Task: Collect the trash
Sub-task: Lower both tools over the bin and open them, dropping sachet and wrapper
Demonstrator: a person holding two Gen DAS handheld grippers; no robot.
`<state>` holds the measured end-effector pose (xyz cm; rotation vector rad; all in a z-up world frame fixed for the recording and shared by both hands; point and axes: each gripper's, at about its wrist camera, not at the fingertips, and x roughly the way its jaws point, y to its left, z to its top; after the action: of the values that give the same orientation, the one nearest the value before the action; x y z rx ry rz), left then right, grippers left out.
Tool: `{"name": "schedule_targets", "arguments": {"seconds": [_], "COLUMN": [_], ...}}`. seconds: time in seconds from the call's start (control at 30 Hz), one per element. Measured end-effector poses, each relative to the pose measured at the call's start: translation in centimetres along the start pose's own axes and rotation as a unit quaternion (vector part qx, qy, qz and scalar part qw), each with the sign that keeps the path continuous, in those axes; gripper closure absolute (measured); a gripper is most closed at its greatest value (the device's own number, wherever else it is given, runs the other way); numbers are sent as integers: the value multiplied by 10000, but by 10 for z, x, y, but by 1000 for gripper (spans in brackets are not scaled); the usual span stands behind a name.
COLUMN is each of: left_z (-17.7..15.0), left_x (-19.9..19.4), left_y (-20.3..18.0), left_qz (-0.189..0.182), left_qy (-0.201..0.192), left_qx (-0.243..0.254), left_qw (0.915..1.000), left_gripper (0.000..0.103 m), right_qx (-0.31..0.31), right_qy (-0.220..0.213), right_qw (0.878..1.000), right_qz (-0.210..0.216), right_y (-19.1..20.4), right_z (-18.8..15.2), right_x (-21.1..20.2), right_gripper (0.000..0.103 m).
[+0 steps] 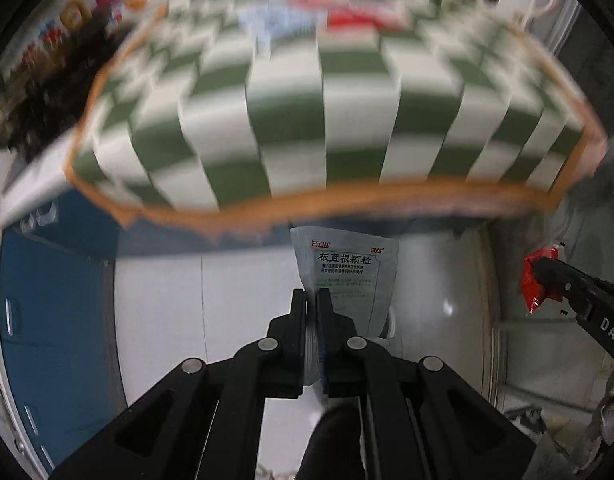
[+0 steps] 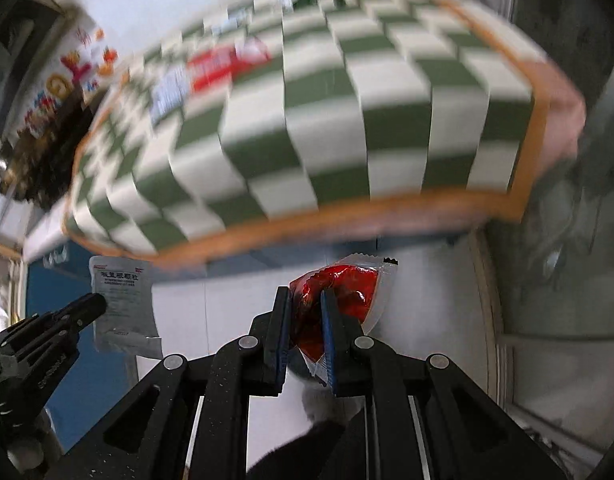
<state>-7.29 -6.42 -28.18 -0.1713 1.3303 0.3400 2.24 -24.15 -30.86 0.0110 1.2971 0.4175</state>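
My left gripper is shut on a white medicine sachet with black Chinese print, held below the front edge of the table. It also shows in the right wrist view with the left gripper on it. My right gripper is shut on a crumpled red and clear snack wrapper, also off the table edge. The wrapper and the right gripper show at the right of the left wrist view.
A table with a green and white checked cloth and orange border fills the upper half, blurred. A red packet and a blue-white packet lie on its far side. A blue cabinet stands at left, a white floor below.
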Motion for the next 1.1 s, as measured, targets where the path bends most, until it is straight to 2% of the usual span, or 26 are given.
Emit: {"name": "schedule_targets", "arguments": {"seconds": [0.17, 0.27, 0.4, 0.53, 0.6, 0.7, 0.83, 0.9, 0.93, 0.97, 1.0, 1.03, 1.07, 1.1], "left_z": [-42, -70, -95, -111, -115, -113, -118, -119, -121, -122, -122, -122, -121, -121], "left_x": [118, 202, 287, 370, 395, 419, 427, 428, 426, 425, 422, 419, 415, 410], "left_y": [-10, -18, -26, -28, -30, -33, -27, -21, -16, -12, -8, -5, -2, 1], "left_qz": [32, -166, -406, -748, -812, -837, -665, -612, -527, -436, -375, -272, -177, -77], "left_qy": [862, 1409, 1790, 2303, 2396, 2415, 2383, 2422, 2448, 2426, 2357, 2263, 2167, 2072], "left_qx": [-138, -313, -474, -906, -1013, -983, -869, -929, -951, -967, -972, -965, -955, -941], "left_qw": [9962, 9894, 9819, 9660, 9622, 9618, 9650, 9638, 9634, 9643, 9662, 9689, 9714, 9737], "left_gripper": [100, 100, 100, 100, 100, 99, 95, 92, 88, 68, 54, 21, 5, 3], "right_qx": [49, 20, 204, 422, 437, 380, 258, 297, 284, 262, 249, 241, 242, 240], "right_qy": [767, 1159, 1438, 1700, 1804, 1904, 2059, 2144, 2171, 2191, 2197, 2194, 2191, 2176], "right_qw": [9970, 9932, 9893, 9844, 9823, 9806, 9775, 9755, 9747, 9740, 9737, 9735, 9734, 9736], "right_qz": [-71, -103, -109, -189, -243, -274, -376, -402, -445, -517, -557, -595, -620, -653], "right_y": [-27, -45, -67, -87, -92, -94, -91, -88, -86, -85, -85, -83, -82, -81], "right_z": [-61, -99, -137, -167, -173, -183, -186, -184, -184, -184, -183, -182, -182, -182], "right_x": [111, 193, 276, 357, 384, 415, 440, 448, 449, 450, 452, 451, 449, 446], "right_gripper": [87, 87, 87, 87, 87, 87, 86, 86, 84, 78, 73, 57, 34, 22]}}
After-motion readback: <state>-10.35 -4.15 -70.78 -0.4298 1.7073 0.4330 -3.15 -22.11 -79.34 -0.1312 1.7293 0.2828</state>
